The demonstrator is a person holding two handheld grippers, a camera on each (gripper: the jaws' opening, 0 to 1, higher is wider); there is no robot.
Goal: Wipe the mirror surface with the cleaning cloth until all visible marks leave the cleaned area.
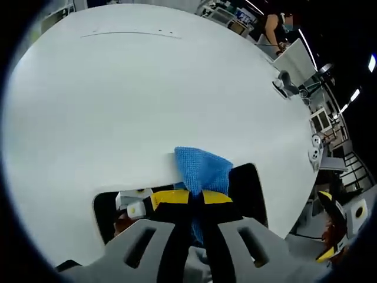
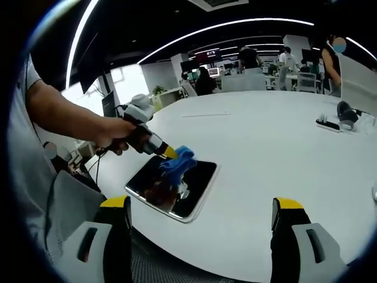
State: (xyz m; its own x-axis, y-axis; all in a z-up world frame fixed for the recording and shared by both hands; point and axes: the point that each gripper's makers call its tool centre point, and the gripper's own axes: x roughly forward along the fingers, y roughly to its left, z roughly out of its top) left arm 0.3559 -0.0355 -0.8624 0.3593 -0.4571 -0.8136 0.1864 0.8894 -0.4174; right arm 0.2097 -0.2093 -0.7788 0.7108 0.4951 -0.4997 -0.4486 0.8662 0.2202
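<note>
Knobbly blue cloth (image 1: 203, 170), glossy mirror (image 2: 194, 188), matt table (image 2: 277, 159)

I'm seeing mirror (image 2: 172, 187) lying on table (image 2: 265, 153) near its edge, cloth (image 2: 177, 160) resting on mirror.

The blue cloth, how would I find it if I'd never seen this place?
Start at the big white table. Near its edge lies a flat, dark mirror. The blue cloth is bunched on the mirror, pinched in the left gripper: it is the one bright blue, fuzzy thing there.

Open office, white table (image 2: 265, 147), ceiling light strips (image 2: 235, 26).
</note>
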